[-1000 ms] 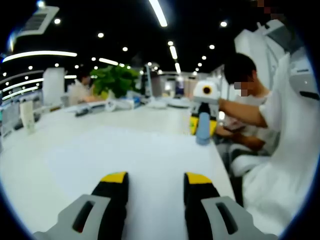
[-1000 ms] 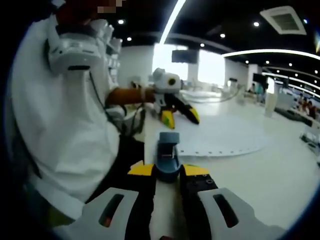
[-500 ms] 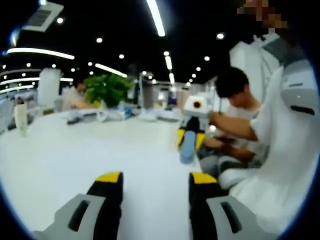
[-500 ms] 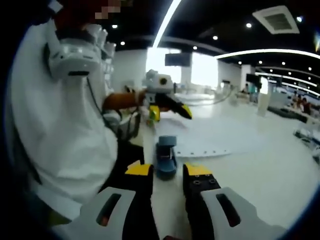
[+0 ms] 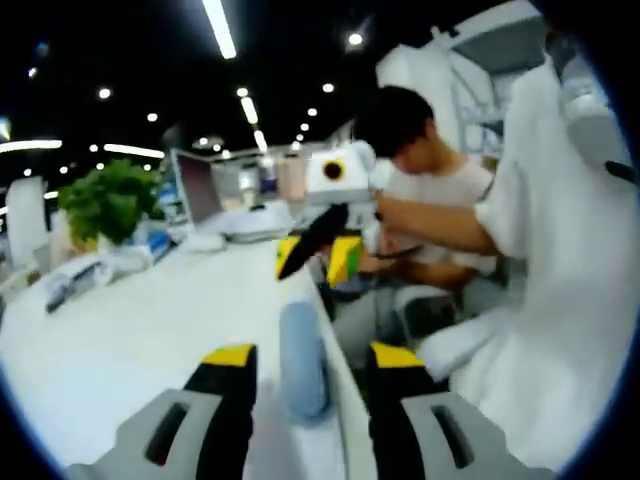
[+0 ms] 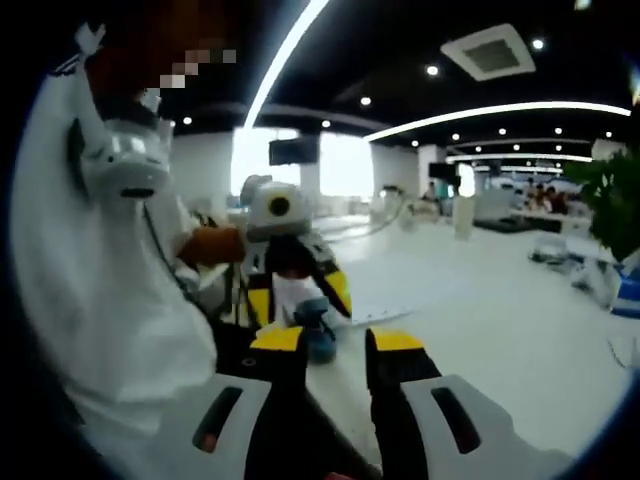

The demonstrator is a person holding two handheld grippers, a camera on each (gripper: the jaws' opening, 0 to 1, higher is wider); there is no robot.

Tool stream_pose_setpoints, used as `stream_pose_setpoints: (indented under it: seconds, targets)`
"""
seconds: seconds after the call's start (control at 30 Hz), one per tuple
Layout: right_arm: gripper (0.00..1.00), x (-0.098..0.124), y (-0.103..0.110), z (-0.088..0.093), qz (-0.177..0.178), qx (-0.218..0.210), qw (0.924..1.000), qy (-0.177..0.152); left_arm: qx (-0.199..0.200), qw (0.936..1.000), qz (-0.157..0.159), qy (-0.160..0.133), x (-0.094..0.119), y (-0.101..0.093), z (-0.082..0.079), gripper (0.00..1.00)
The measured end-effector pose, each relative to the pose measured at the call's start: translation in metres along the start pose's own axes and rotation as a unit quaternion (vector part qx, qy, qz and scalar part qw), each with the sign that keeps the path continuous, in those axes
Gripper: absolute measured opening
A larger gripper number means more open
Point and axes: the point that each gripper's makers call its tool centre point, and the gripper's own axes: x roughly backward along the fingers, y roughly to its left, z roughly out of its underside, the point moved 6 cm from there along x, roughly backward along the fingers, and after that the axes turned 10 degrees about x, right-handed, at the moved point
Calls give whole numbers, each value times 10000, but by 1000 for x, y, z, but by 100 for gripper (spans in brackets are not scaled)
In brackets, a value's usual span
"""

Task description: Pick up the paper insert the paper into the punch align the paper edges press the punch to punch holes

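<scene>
A blue hole punch (image 5: 303, 362) lies on the white table (image 5: 130, 340) near its edge, between the wide-apart jaws of my left gripper (image 5: 312, 358), which is open with gaps on both sides. My right gripper (image 5: 315, 255) faces it from farther along the edge. In the right gripper view my right gripper (image 6: 337, 340) stands open with nothing in it. The punch (image 6: 319, 336) sits just past its tips, and my left gripper (image 6: 298, 295) hangs over the punch. A white paper sheet (image 6: 400, 300) lies flat on the table beside the punch.
The table edge runs beside the punch, with the person's white clothing (image 6: 110, 300) close to it. Another person (image 5: 430, 190) sits at the table behind. A green plant (image 5: 110, 200) and small items stand at the far end.
My left gripper has swung over and now straddles the punch. My right gripper, which had the punch between its tips, has drawn back from it. Both views shifted with the hands.
</scene>
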Motion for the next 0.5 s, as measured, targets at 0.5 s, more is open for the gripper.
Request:
stream_pose_setpoints:
  seconds: [0.5]
  targets:
    - [23, 0, 15, 7, 533, -209, 9984, 15, 228, 9996, 73, -168, -5, 5, 11, 30]
